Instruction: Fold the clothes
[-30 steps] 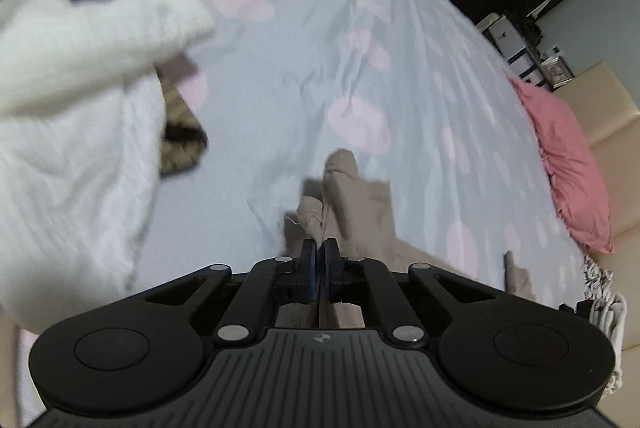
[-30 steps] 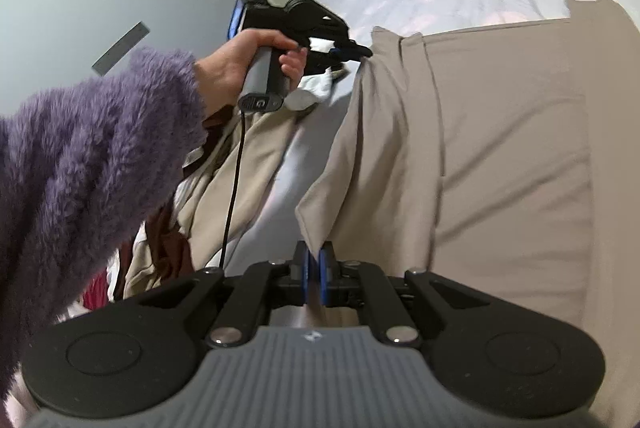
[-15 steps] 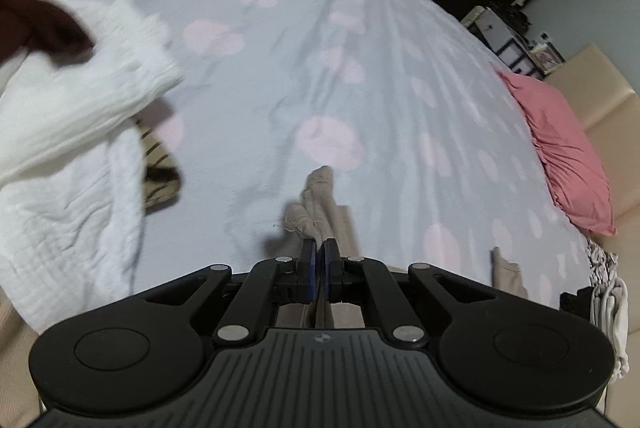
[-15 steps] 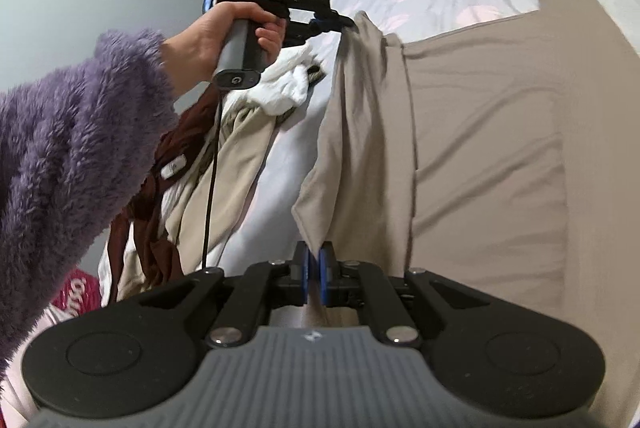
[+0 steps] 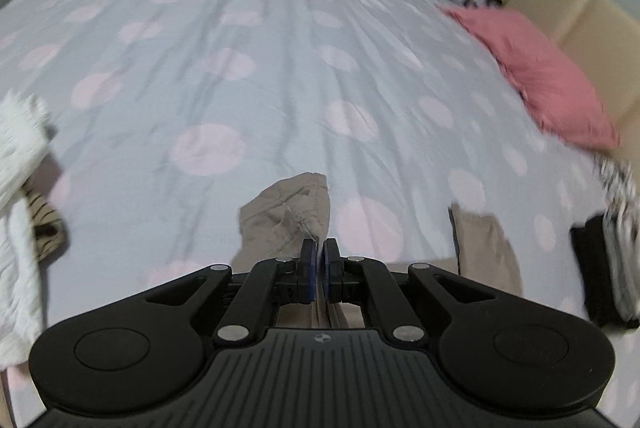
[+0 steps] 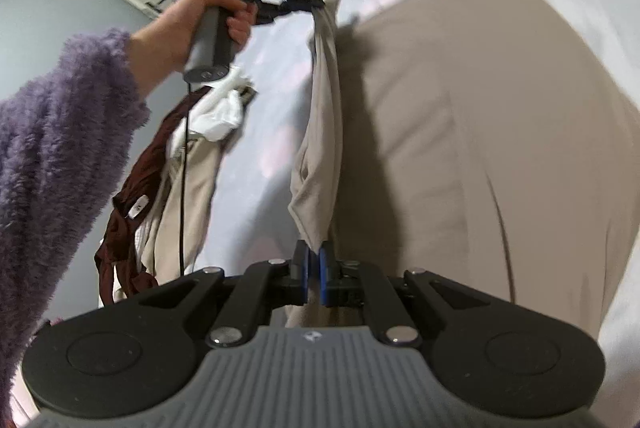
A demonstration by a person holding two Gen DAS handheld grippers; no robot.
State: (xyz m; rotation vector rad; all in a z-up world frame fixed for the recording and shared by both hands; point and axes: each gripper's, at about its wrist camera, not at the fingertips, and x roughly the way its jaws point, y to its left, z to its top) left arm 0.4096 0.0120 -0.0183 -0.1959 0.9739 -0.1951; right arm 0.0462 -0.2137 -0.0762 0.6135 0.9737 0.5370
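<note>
The beige garment (image 6: 480, 131) lies spread on the dotted bed (image 5: 240, 39), its lifted edge running lengthwise away from the right-wrist camera. The fabric is plain and lightly creased. The left gripper (image 6: 316, 3) pinches the far corner, and the right gripper (image 6: 314, 268) pinches the near one.

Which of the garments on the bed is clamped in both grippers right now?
The beige garment: both grippers pinch its lifted edge. The white, maroon and striped pieces lie untouched.

The left gripper (image 6: 316, 3) has lifted its edge of the beige garment (image 6: 460, 107) higher off the bed. That edge now hangs nearly upright, though blur softens it.
</note>
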